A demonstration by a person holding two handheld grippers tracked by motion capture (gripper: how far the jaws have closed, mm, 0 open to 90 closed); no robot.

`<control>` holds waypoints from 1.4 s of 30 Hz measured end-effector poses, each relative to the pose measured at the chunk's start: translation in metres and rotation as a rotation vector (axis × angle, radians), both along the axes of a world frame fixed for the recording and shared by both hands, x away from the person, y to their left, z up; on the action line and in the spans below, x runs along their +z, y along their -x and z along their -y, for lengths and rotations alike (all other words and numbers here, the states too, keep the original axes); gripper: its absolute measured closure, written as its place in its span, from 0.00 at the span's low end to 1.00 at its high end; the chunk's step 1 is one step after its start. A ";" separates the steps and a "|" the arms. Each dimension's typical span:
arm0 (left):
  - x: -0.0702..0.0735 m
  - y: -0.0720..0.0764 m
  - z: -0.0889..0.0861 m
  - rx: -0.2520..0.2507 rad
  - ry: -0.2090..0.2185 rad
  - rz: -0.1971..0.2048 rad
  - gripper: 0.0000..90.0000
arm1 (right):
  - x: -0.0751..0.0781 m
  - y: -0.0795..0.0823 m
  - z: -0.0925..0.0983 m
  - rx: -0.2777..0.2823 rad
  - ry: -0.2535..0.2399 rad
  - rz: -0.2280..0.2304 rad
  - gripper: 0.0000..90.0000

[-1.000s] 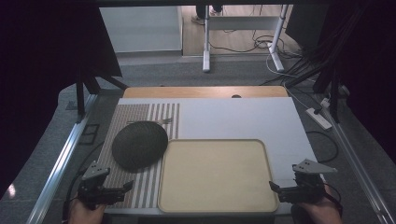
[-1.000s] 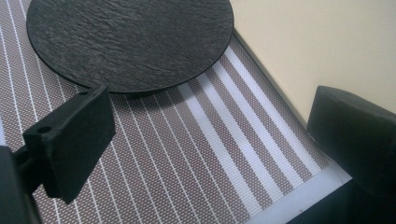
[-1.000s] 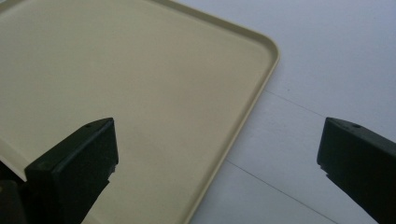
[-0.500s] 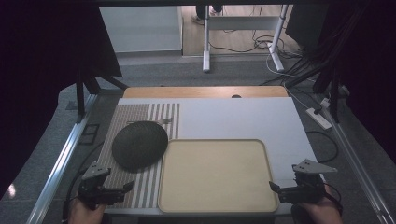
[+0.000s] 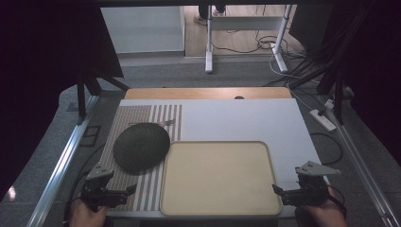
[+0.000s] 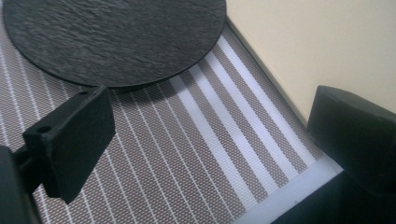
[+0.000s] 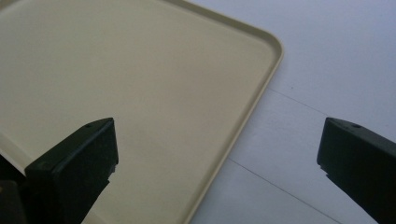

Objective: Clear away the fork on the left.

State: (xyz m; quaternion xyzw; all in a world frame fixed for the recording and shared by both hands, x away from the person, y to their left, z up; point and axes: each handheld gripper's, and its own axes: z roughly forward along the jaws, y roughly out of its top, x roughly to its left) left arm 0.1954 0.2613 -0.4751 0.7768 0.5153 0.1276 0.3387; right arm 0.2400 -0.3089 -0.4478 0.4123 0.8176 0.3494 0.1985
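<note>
Grey carpet and desk legs lie beyond a white-topped table (image 5: pixel 246 118) with a wooden far edge. On its near half sits a shallow beige rectangular plastic tray (image 5: pixel 220 177), holding nothing. Touching or just beside the tray's left rim, a round dark slate plate (image 5: pixel 141 146) rests on a brown-and-white striped woven placemat (image 5: pixel 142 189); it too holds nothing. The left gripper (image 5: pixel 118 193), held in a hand (image 5: pixel 87 215) at the table's near left corner, hovers over the placemat with its jaws wide apart and gripping nothing. The right gripper (image 5: pixel 279 191), held low at the tray's near right corner, is likewise spread wide and empty, straddling the tray's rim. No readable writing shows.
</note>
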 end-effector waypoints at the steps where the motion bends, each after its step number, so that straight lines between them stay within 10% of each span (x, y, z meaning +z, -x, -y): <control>1: 0.000 0.000 0.000 0.000 0.000 0.000 0.02 | 0.000 0.000 0.000 0.000 0.000 0.000 0.00; 20: -0.012 -0.037 0.000 -0.090 0.093 -0.023 0.01 | 0.000 0.001 -0.001 0.007 0.009 0.001 0.00; 42: -0.006 -0.107 0.018 -0.139 0.047 -0.043 0.01 | 0.000 0.001 -0.003 0.017 0.023 0.003 0.00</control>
